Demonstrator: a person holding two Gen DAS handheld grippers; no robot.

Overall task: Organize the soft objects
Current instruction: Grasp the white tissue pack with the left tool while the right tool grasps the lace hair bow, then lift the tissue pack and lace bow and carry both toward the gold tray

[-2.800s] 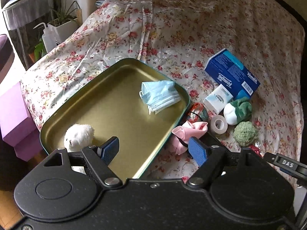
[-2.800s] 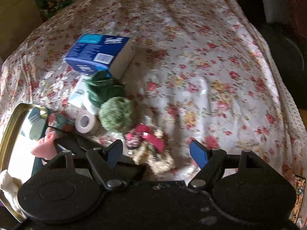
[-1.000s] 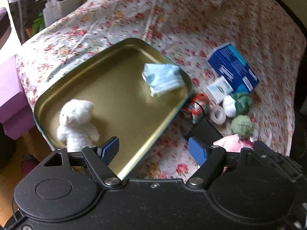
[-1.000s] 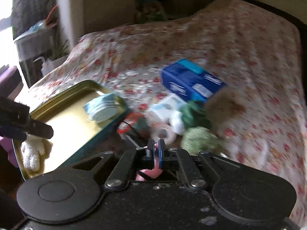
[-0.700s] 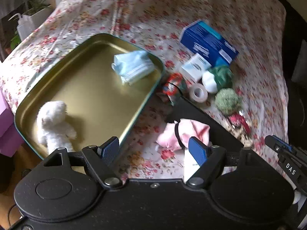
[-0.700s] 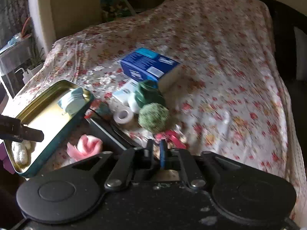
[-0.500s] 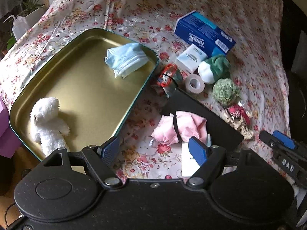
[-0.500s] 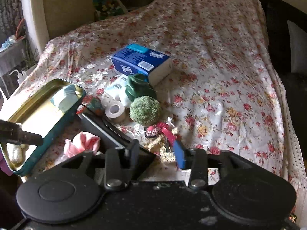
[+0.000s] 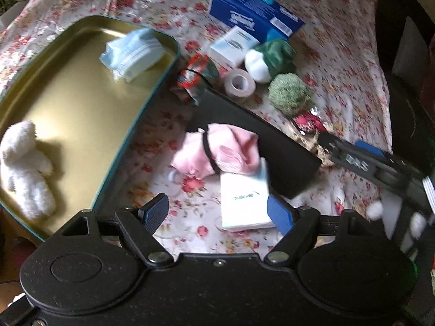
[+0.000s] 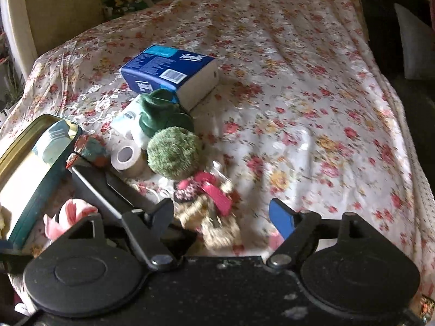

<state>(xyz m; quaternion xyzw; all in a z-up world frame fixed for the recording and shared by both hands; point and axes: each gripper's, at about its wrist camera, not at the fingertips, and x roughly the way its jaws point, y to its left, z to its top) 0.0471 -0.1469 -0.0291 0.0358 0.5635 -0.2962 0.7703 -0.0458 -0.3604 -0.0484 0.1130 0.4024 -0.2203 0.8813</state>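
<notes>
Left wrist view: the left gripper (image 9: 217, 212) hung over the flowered bedspread (image 9: 339, 54) with its jaws apart and nothing between the pads; a white tissue packet (image 9: 243, 203) lay on the cloth just beyond the right-hand pad. A pink cloth bundle (image 9: 217, 154), bound by a dark band, rested partly on that packet and partly against a flat black slab (image 9: 272, 141). To the left lay a gold metal tray (image 9: 81, 103) holding a white plush bear (image 9: 24, 168) at its near end and a folded blue face mask (image 9: 133, 51) at its far corner. Beyond the slab, from left to right, were a red and green patterned bundle (image 9: 198, 73), a roll of beige tape (image 9: 239, 81), a green and white sock ball (image 9: 269, 59) and a fuzzy green ball (image 9: 289, 95); farther off stood a small white box (image 9: 233, 43) and a blue tissue pack (image 9: 255, 13).

Right wrist view: the right gripper (image 10: 221, 217) had just been opening and its jaws stood wide apart, pressing on nothing. Between them, on the bedspread, lay a small beige toy with pink ribbon (image 10: 212, 206), blurred; whether a pad touched it cannot be told. The pink cloth bundle showed at the near left, beside the tray's dark outer wall.
</notes>
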